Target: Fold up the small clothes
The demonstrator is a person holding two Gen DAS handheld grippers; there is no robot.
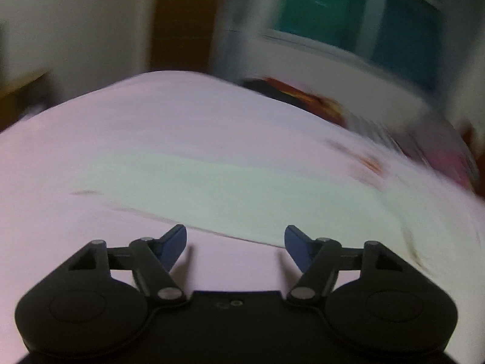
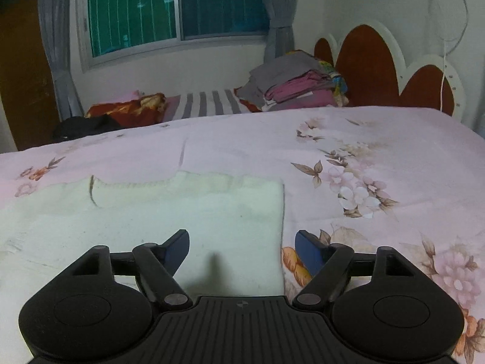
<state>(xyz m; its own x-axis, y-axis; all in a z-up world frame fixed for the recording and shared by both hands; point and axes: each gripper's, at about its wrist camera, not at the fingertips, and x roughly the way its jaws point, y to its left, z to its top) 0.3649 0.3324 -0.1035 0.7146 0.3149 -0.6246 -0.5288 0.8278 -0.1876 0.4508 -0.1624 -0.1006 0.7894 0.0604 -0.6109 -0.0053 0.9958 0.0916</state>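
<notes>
Pale garment (image 2: 188, 221) flat on bedsheet (image 2: 379, 139) (both tools agape).

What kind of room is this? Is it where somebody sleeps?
Most likely a bedroom. There is a bed with a pink flowered bedsheet, a scalloped red and white headboard, and a stack of folded clothes beside a curtained window.
</notes>
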